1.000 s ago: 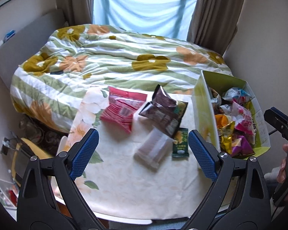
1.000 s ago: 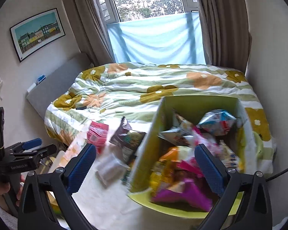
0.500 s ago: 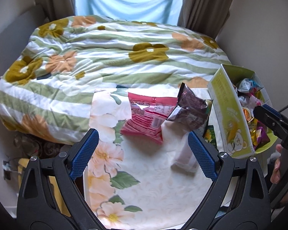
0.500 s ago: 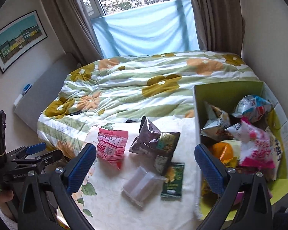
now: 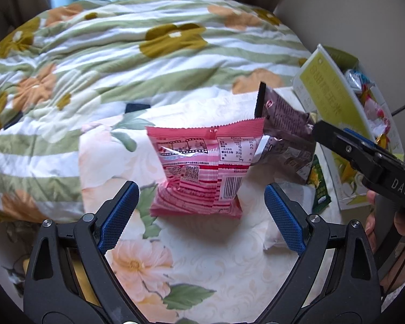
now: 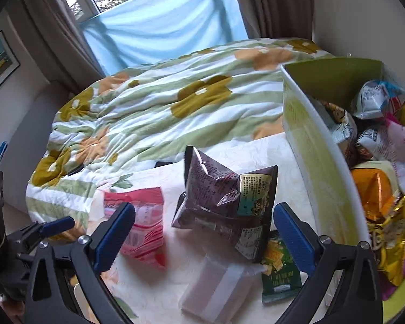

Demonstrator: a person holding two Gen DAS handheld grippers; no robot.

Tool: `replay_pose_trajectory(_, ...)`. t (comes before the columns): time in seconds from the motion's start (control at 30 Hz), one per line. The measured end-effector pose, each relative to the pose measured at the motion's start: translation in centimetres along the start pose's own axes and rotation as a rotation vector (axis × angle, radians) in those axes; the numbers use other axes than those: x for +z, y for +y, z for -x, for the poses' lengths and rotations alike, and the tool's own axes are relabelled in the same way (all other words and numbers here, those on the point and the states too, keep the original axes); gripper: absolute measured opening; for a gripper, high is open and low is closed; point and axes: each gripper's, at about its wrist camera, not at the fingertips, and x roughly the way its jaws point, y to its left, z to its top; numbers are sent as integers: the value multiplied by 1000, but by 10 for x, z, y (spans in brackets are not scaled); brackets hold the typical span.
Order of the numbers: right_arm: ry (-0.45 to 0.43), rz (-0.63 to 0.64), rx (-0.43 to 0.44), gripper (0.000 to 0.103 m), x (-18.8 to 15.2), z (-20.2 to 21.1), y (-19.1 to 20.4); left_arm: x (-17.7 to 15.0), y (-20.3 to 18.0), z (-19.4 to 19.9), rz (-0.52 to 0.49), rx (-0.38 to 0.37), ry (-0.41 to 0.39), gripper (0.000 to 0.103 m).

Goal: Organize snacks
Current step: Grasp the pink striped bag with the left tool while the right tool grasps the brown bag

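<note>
A pink snack packet (image 5: 199,170) lies on the floral tablecloth (image 5: 137,264), just ahead of my left gripper (image 5: 201,210), which hangs open above it without touching. A puffed dark brown packet (image 6: 224,205) rests to its right, in front of my right gripper (image 6: 203,232), also open with nothing held. A small green packet (image 6: 279,270) and a pale translucent packet (image 6: 216,289) lie near the right gripper's fingers. The yellow-green box (image 6: 318,156) at the right holds several snack bags. In the left wrist view the right gripper (image 5: 364,156) reaches in from the right.
A bed with a green-striped flowered quilt (image 5: 121,54) runs along the table's far edge. Curtains and a window with a blue sheet (image 6: 162,27) lie behind it. The left gripper (image 6: 40,232) shows at the left edge of the right wrist view, a hand (image 5: 370,229) under the right one.
Both grippers have come down and closer to the table. The left one now faces the pink packet; the right one has swung from over the box to the brown packet. Jaws stayed wide.
</note>
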Motion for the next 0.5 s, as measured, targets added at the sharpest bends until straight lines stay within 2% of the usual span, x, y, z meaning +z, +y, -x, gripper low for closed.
replay_pose_trajectory(0.3,35,-82,-52,102,5,-43,-20,14,1,-56,-21,-3,67,93)
replay_pose_trajectory(0.5,76,-116,-27,102,5,-62,-30,19,2,-80,-23,-15,103,93)
